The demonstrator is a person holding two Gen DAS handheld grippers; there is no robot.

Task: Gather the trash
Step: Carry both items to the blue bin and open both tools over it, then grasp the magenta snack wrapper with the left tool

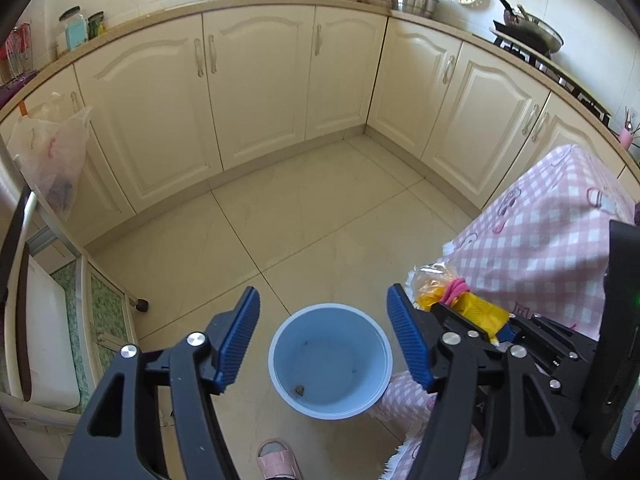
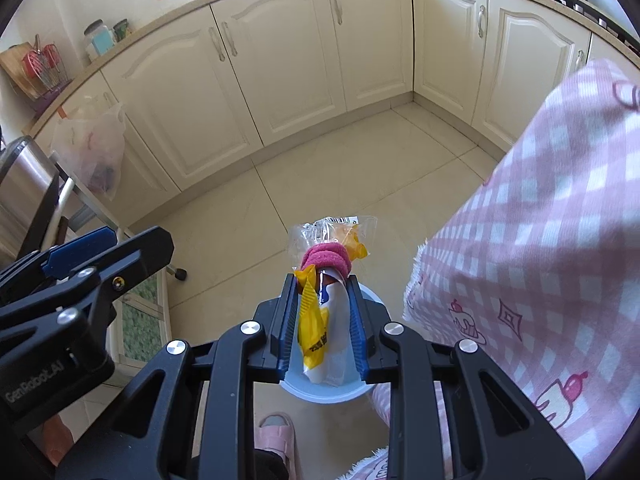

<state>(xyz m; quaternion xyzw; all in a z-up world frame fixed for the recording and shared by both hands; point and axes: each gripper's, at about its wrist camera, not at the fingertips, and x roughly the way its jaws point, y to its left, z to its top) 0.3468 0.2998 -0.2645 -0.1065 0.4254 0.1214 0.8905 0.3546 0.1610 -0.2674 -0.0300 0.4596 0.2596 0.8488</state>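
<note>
Yellow snack wrapper (image 2: 316,328) clamped in right gripper (image 2: 320,320) above blue bin (image 1: 330,364); left gripper (image 1: 324,340) wide, empty; next: release toward 6 o'clock into bin

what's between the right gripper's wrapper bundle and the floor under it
The pale blue bin lies there. In the right wrist view the yellow wrapper bundle, clamped in the right gripper, hangs right over its open mouth; nothing else shows between them.

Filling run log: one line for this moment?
left hand-held gripper: open, empty | right hand-held gripper: shut on snack wrapper | blue bin: directly below
</note>
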